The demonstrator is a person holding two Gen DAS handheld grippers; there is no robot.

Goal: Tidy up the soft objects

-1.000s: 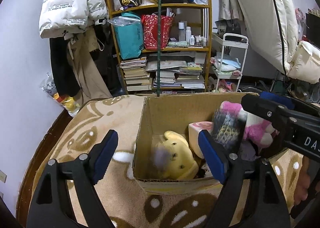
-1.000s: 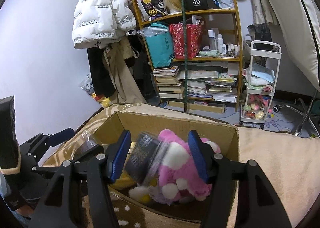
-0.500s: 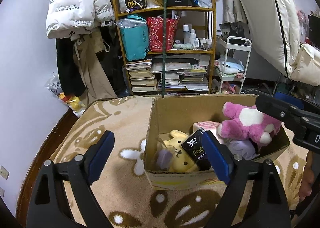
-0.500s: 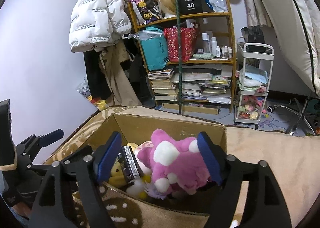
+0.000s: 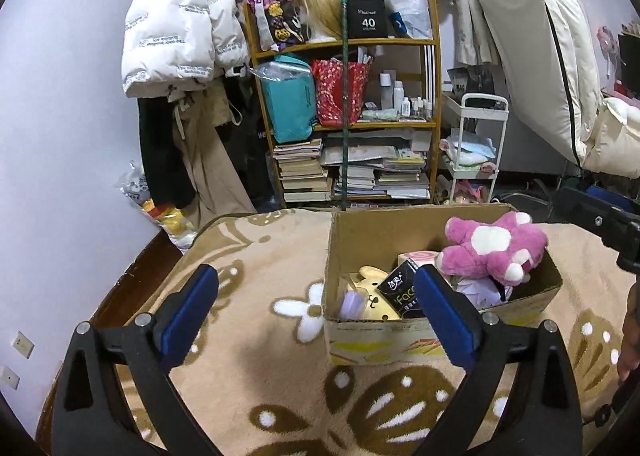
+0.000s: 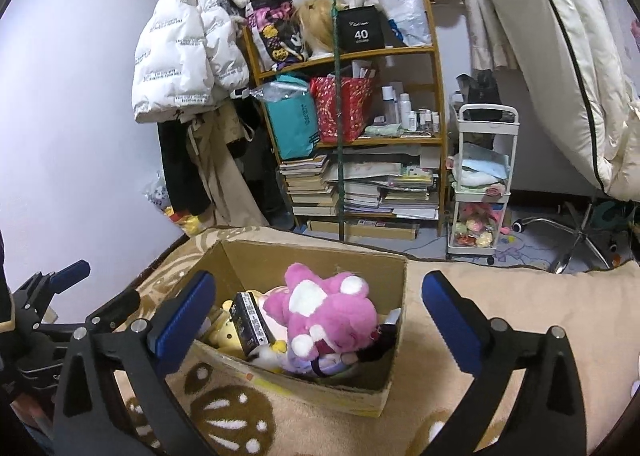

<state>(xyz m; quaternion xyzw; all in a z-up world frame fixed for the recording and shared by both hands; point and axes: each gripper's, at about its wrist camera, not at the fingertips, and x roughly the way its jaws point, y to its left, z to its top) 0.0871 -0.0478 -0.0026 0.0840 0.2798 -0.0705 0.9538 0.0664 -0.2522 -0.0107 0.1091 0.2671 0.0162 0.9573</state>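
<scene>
A cardboard box (image 5: 376,332) (image 6: 360,268) stands on a beige patterned blanket. In it lie a pink and white plush toy (image 5: 494,246) (image 6: 324,308), a yellow plush (image 5: 370,296) (image 6: 226,332), a black tissue pack (image 5: 400,288) (image 6: 250,320), a pink roll (image 5: 418,256) and a purple soft item (image 5: 478,290). My left gripper (image 5: 316,308) is open and empty, back from the box's near left corner. My right gripper (image 6: 320,316) is open and empty, raised above the box on its near side. The left gripper also shows in the right wrist view (image 6: 60,284).
The blanket (image 5: 248,336) covers the bed surface around the box. Beyond its far edge stand a wooden shelf (image 5: 352,120) with books and bags, a white trolley (image 6: 482,184), hanging coats (image 5: 180,36) and a white mattress (image 6: 568,56) leaning at the right.
My right gripper has opened, released the pink plush and the tissue pack into the box and drawn back. My left gripper has also pulled back from the box.
</scene>
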